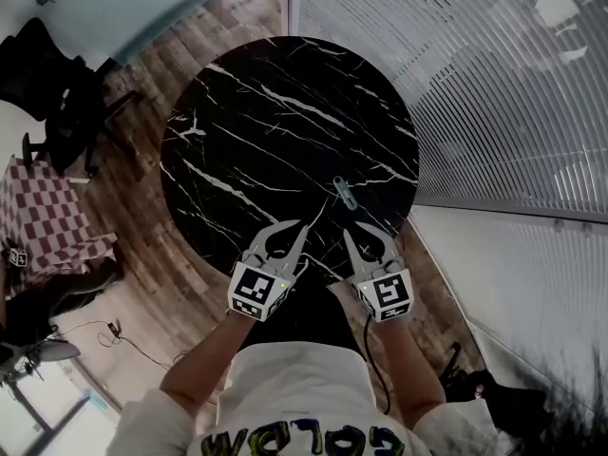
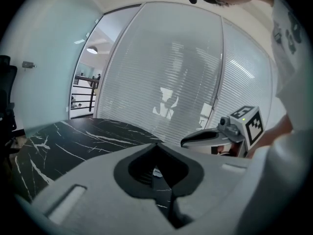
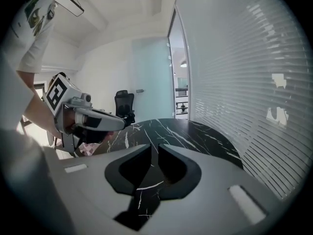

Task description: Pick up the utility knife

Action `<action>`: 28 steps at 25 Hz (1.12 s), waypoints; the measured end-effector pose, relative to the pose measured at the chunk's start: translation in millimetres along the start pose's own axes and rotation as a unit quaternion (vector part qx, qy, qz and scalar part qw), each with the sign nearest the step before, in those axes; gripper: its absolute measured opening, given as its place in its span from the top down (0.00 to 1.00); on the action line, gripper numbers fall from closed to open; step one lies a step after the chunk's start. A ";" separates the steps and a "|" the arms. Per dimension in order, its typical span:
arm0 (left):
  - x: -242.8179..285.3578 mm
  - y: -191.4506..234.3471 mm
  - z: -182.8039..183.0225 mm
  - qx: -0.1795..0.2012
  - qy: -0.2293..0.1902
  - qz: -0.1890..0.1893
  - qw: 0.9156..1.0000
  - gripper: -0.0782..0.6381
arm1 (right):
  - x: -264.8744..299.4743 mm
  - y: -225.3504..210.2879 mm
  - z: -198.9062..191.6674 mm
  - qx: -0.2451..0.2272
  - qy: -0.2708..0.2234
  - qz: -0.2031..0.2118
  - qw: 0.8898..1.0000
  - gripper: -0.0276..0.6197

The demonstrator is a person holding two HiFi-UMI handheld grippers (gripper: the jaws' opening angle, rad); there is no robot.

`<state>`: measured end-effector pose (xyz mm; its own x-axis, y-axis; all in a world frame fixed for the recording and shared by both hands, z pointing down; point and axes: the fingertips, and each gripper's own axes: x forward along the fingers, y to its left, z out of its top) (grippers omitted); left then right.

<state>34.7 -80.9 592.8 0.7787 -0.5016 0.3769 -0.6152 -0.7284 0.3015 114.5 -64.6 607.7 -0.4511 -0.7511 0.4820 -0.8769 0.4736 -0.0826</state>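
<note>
The utility knife, small and grey, lies on the round black marble table near its front right edge. Both grippers hover over the table's near edge, just short of the knife. My left gripper is to the knife's lower left with its jaws together and nothing in them; its own view shows the tips meeting. My right gripper is just below the knife, its jaws a narrow slit apart over bare marble. Each gripper also appears in the other's view: the right gripper and the left gripper.
A wall of white blinds runs close along the table's right side. A dark office chair and a checkered cloth stand on the wooden floor to the left. A cable lies on the floor.
</note>
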 end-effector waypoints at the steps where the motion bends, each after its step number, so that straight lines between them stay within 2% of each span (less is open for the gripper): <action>1: 5.5 1.9 -3.7 -0.001 0.004 -0.001 1.000 0.88 | 4.6 -4.5 -4.6 0.002 0.004 -0.001 1.000 0.88; 17: 77.4 29.7 -58.9 -0.020 0.045 -0.011 0.999 0.88 | 67.8 -72.5 -84.5 0.022 0.088 -0.023 0.996 0.69; 28: 102.8 50.1 -94.5 -0.034 0.076 -0.002 0.996 0.88 | 103.3 -88.6 -139.6 0.023 0.152 -0.006 0.988 0.63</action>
<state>72.3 -124.9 729.3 0.7559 -0.4187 0.5033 -0.6239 -0.6936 0.3601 168.8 -120.0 786.6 -0.3768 -0.5798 0.7224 -0.8913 0.4393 -0.1123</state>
